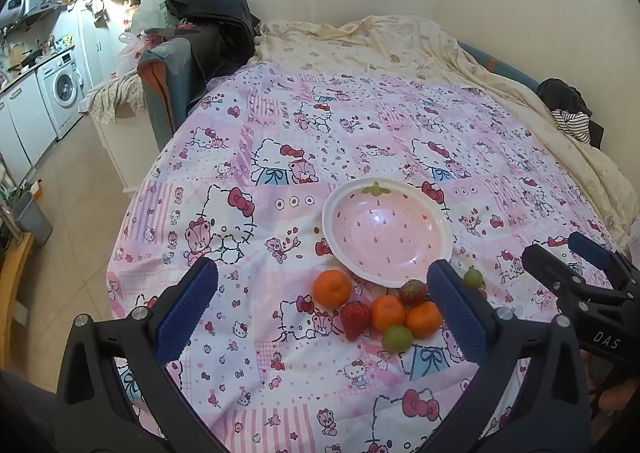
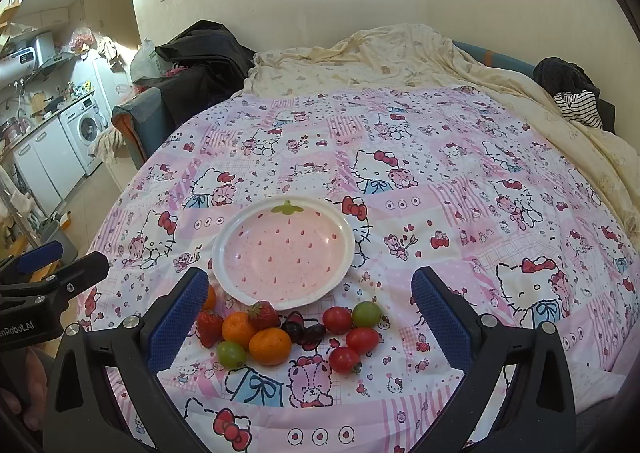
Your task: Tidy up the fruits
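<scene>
A pink strawberry-patterned plate [image 1: 442, 227] [image 2: 224, 249] lies empty on the Hello Kitty cloth. Just in front of it lie several fruits: mandarins [image 1: 331, 288] [image 2: 270, 346], strawberries [image 1: 355, 319] [image 2: 263, 314], green grapes [image 1: 397, 338] [image 2: 231, 353], dark cherries [image 2: 294, 326] and red cherry tomatoes [image 2: 362, 339]. My left gripper [image 1: 322, 303] is open and empty, held above the fruits. My right gripper [image 2: 312, 313] is open and empty, also above the fruits. Each gripper shows at the edge of the other's view.
The Hello Kitty cloth [image 1: 360, 125] covers a bed-like surface, with a cream sheet [image 2: 380, 57] bunched behind it. Dark clothes [image 1: 212, 21] and a striped garment [image 2: 578, 107] lie at the far corners. A kitchen with a washing machine [image 1: 62, 89] is at left.
</scene>
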Available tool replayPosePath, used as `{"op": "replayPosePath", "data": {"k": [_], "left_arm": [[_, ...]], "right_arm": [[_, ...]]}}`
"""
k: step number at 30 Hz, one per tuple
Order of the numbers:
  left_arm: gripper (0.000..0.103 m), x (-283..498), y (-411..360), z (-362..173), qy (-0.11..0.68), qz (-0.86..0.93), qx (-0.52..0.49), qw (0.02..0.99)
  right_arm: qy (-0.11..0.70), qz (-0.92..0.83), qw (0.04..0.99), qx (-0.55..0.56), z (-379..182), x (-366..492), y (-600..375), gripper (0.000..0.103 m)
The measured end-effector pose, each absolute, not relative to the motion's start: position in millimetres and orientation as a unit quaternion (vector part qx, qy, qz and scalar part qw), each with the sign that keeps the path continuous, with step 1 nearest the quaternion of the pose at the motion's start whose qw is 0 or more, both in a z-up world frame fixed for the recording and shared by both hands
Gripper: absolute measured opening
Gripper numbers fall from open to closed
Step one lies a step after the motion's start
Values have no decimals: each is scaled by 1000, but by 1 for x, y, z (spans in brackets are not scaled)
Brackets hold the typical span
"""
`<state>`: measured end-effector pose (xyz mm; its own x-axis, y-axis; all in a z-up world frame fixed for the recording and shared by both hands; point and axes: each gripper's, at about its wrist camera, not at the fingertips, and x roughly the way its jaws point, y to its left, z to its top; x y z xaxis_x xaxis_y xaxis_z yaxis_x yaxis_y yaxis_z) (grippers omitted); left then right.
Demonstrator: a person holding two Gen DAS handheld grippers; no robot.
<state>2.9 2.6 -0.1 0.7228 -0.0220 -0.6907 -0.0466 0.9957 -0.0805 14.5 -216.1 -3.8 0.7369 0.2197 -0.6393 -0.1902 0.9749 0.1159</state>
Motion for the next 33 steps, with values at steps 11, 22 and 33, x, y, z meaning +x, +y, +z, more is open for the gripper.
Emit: {"op": "replayPosePath", "data": {"k": [11,22,33], "left_arm": [[103,2,3,0,372,7,-47,927],[103,2,3,0,372,8,-47,927],[103,2,4,2,371,12,-47,927]], "right_arm": [[346,110,932,22,-3,15,-216,103],[345,108,932,24,-4,15,-219,103],[344,107,933,22,-4,14,-218,103]]}}
